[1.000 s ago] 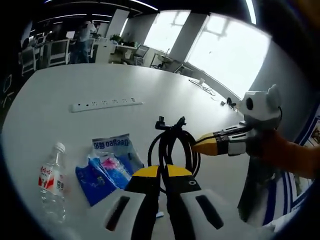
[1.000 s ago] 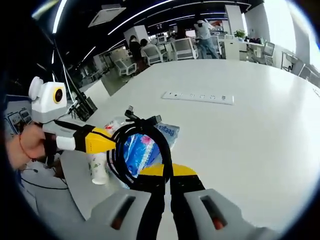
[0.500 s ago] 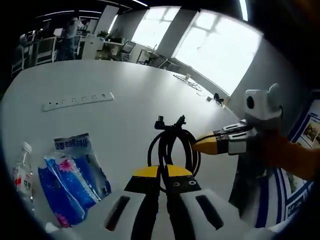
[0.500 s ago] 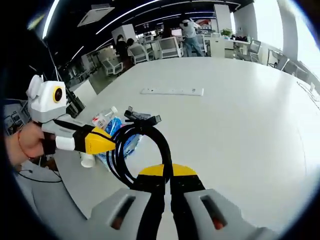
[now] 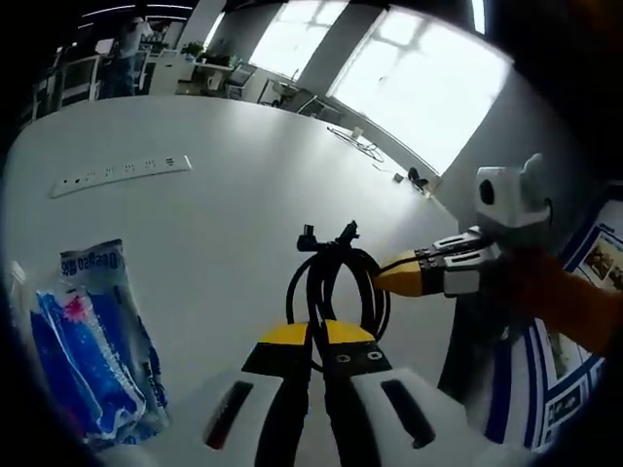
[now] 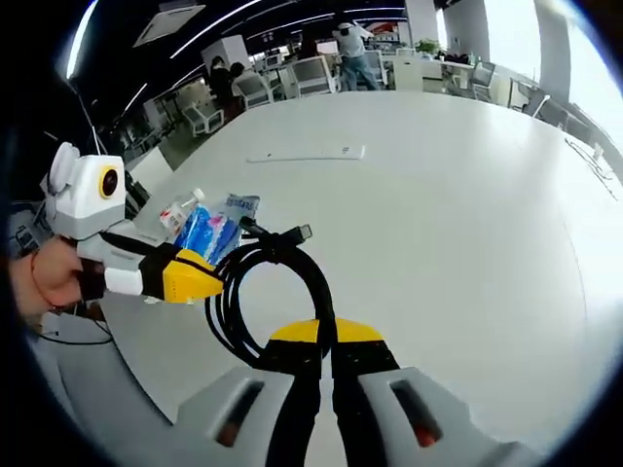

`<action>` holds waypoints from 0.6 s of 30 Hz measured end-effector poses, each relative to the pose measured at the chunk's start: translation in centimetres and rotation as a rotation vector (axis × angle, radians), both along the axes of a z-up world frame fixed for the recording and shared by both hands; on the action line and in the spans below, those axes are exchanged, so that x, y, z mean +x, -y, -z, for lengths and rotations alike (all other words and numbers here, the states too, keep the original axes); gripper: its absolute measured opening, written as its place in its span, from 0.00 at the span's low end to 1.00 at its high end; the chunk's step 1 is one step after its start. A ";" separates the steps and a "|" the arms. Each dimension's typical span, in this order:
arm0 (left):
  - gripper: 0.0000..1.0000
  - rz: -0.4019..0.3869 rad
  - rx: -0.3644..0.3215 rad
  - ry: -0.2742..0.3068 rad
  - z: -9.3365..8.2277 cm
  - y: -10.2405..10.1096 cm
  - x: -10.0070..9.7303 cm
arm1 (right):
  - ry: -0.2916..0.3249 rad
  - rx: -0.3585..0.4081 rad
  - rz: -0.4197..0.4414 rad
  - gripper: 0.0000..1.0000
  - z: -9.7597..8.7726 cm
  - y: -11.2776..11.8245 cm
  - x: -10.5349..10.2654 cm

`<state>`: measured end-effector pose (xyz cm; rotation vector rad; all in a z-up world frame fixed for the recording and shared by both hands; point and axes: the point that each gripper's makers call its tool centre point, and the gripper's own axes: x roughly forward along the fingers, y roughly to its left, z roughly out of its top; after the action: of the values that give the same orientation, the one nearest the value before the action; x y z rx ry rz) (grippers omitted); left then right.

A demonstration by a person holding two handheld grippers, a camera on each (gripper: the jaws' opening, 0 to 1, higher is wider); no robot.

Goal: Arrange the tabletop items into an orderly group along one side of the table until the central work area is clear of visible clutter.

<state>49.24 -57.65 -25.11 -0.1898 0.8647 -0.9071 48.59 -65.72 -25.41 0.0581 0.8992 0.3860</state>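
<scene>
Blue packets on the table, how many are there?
2, as far as I can tell: the blue packets lie overlapping near the table edge, beside a water bottle. More may hide underneath.

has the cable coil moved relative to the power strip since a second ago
Yes. In the right gripper view the black cable coil, held by both hand-held grippers, now sits farther from the power strip and the blue packets.

the left gripper (image 5: 313, 336) is closed on a coiled black cable (image 5: 336, 282), held above the white table (image 5: 243, 214). the right gripper (image 5: 389, 280) pinches the coil's other side. a blue snack packet (image 5: 88, 341) lies at left, a white power strip (image 5: 122, 172) farther off.
</scene>
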 end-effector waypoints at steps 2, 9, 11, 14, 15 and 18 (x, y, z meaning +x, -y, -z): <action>0.00 -0.001 0.004 -0.021 0.7 0.4 -0.3 | -0.024 0.001 0.004 0.00 0.9 0.4 -0.3; 0.00 0.012 0.023 -0.078 2.6 1.6 -1.2 | -0.083 -0.007 0.012 0.00 2.9 1.6 -0.9; 0.00 0.010 0.021 -0.093 3.0 1.8 -1.3 | -0.094 -0.008 0.011 0.00 3.2 1.9 -1.0; 0.00 0.012 0.027 -0.106 3.6 2.1 -1.5 | -0.109 -0.008 0.009 0.00 3.7 2.2 -1.1; 0.00 0.013 0.028 -0.109 3.8 2.2 -1.5 | -0.111 -0.010 0.009 0.00 3.9 2.3 -1.1; 0.00 0.000 0.031 -0.124 4.4 2.3 -1.3 | -0.128 -0.007 0.012 0.00 4.6 2.5 -1.1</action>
<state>47.91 -59.99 -29.50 -0.2204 0.9928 -0.8879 47.50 -68.19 -29.96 0.0823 1.0259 0.3709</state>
